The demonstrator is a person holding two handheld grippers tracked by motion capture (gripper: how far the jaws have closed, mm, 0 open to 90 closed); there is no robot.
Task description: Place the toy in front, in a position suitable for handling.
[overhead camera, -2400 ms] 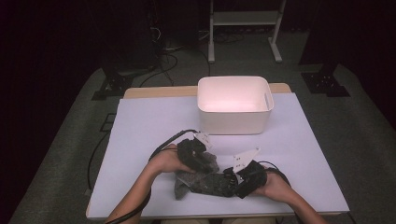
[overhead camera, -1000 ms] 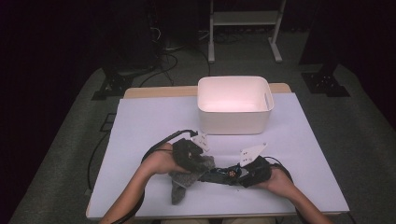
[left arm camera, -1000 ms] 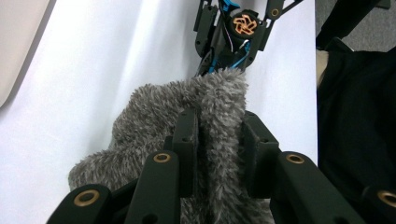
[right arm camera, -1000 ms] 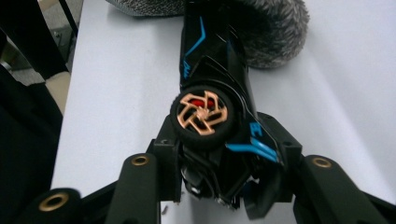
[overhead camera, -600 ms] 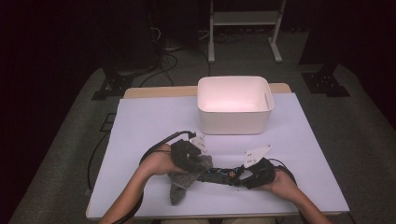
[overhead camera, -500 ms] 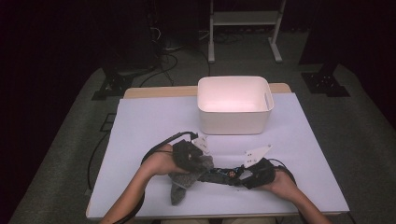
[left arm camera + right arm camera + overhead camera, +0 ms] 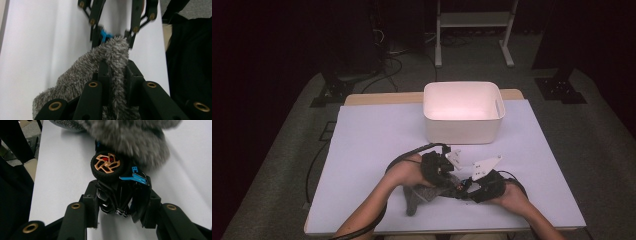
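A grey fuzzy cloth [image 7: 414, 200] lies near the table's front edge, and my left gripper [image 7: 439, 174] is shut on it. In the left gripper view the jaws [image 7: 116, 71] pinch a fold of the cloth [image 7: 80, 75]; they have just been closing on it. My right gripper [image 7: 466, 188] is shut on a black toy car [image 7: 116, 195] with blue parts and a gold-spoked wheel [image 7: 107, 165]. The cloth [image 7: 135, 137] drapes over the car's far end. The two grippers face each other, almost touching.
A white plastic bin [image 7: 462, 127] stands at the back middle of the white-covered table [image 7: 372, 135]. Cables trail from both grippers toward the front edge. Dark floor and a stand's legs lie beyond the table.
My left gripper has moved right toward the right gripper, drawing the cloth with it over the toy car. The right gripper has stayed in place.
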